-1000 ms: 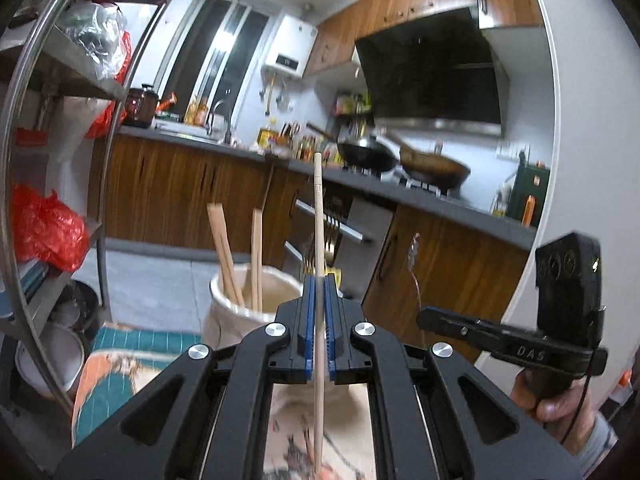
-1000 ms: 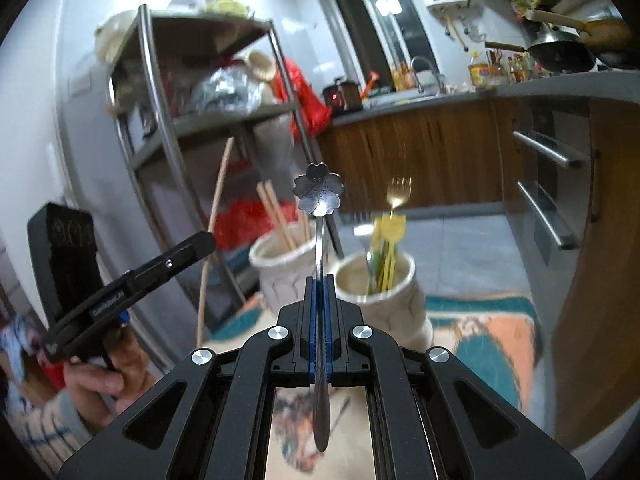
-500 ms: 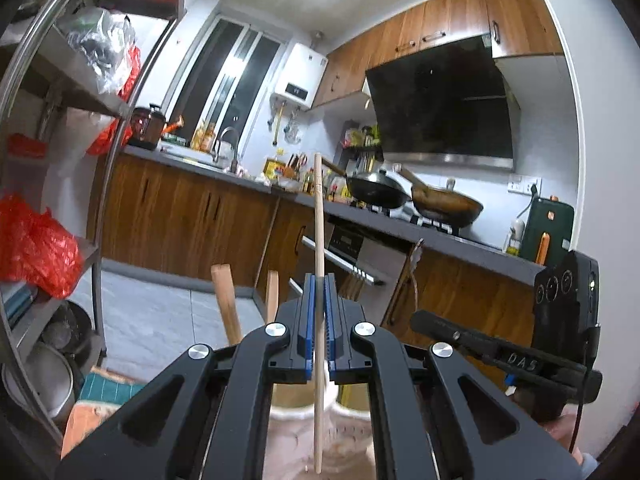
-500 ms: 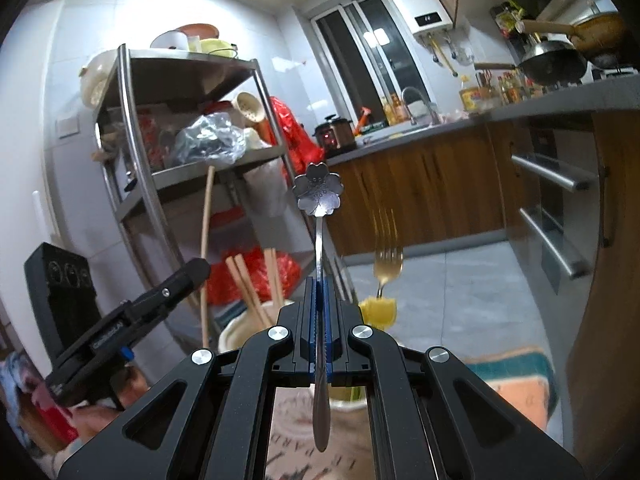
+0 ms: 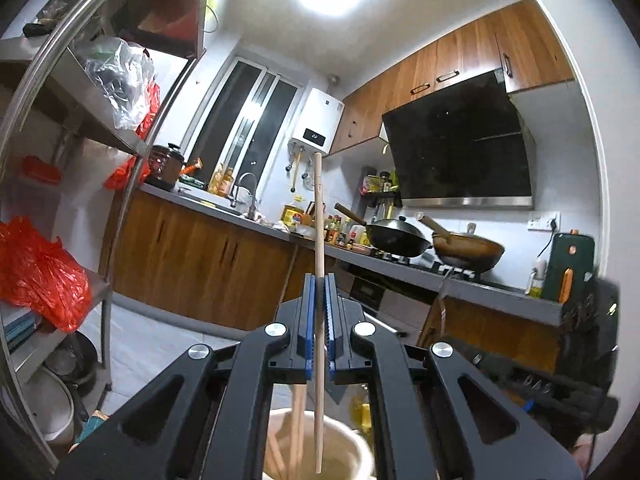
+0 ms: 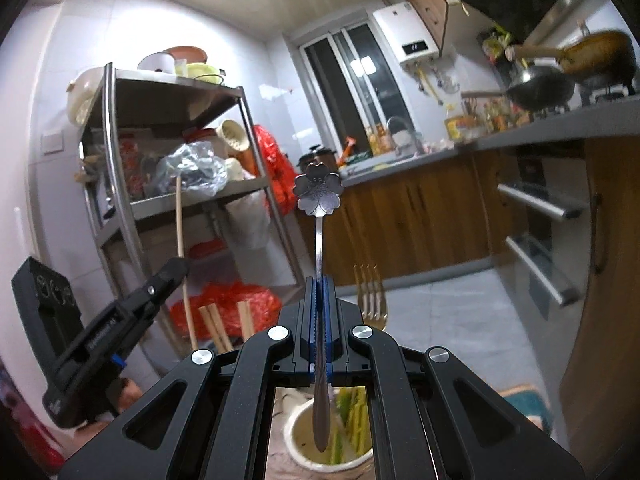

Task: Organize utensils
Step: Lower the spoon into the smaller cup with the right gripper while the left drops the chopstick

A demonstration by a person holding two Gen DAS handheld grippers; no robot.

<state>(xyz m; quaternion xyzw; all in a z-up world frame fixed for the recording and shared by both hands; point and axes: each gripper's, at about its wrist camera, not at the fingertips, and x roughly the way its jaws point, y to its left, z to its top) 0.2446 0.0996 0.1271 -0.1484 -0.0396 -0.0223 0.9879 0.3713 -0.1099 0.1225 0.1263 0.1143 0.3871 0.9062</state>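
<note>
Two grippers are in use, each clamped fully on one utensil held upright.

Left wrist view: the left gripper [image 5: 319,300] has its blue pads closed on a single pale wooden chopstick [image 5: 318,216]. The stick is plain, round and straight; it rises well above the pads and its lower end hangs inside the mouth of a cream ceramic holder [image 5: 356,446] directly below the gripper. Further wooden chopsticks [image 5: 297,424] lean in that holder, just left of the held one. Left of the holder stands a steel shelf rack [image 5: 100,136] carrying a red plastic bag [image 5: 40,276]; open tiled floor [image 5: 160,344] lies between rack and holder. Beyond the holder run wooden cabinets with a grey counter [image 5: 224,212]. Right of the holder, the other gripper's body is blurred and dark.

Right wrist view: the right gripper [image 6: 318,312] has its pads closed on a silver spoon [image 6: 319,196]. Its handle end, shaped as a five-petal flower, points up; the bowl end hangs below the pads, over the opening of a second cream holder [image 6: 298,440]. That holder contains yellow-green handled pieces [image 6: 352,420], just right of the spoon, and a gold fork [image 6: 371,300] stands tines-up from it. Left of this holder, wooden chopstick tops [image 6: 224,320] show behind the gripper frame. The spoon's bowl appears clear of the holder's rim; contact with the contents cannot be determined. Right of the holder is clear floor, then an oven front [image 6: 540,240].
</note>
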